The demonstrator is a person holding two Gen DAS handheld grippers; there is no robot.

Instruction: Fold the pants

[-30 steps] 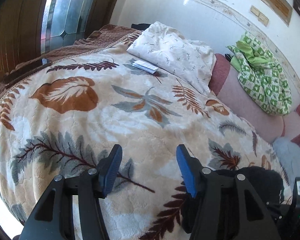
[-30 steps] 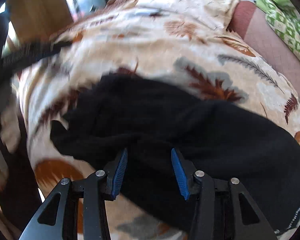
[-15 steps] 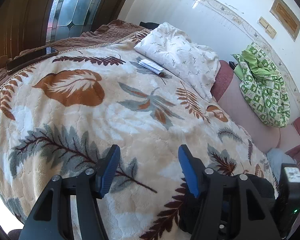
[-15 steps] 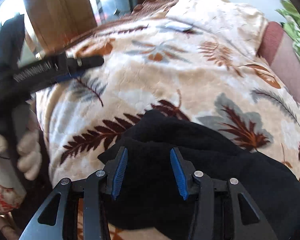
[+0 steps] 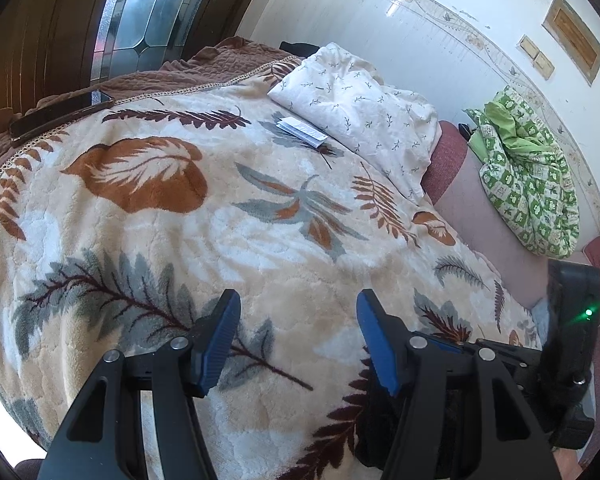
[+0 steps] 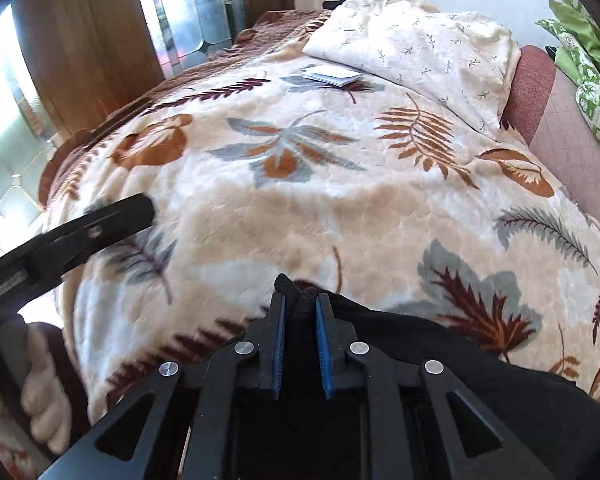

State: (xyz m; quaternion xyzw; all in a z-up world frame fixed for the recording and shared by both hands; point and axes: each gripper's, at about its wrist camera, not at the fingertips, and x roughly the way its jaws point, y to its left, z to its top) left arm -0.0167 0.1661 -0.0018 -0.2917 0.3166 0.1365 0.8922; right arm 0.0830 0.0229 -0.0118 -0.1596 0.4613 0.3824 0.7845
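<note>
Two grippers work over the bed's near edge, each for its own reason. Right gripper (image 6: 300, 316) has its jaws closing, narrow now, on a bunched fold of the black pants (image 6: 440, 360), which lie on the leaf blanket (image 6: 320, 200) at the bed's near right corner; pinching an edge there likely gives a handle to lift and lay it over. Left gripper (image 5: 296, 336) hangs half wide with only blanket between its fingers, probably waiting for a second edge. A white pillow (image 5: 356, 108) and folded paper (image 5: 302, 132) sit toward the far edge, well apart
</note>
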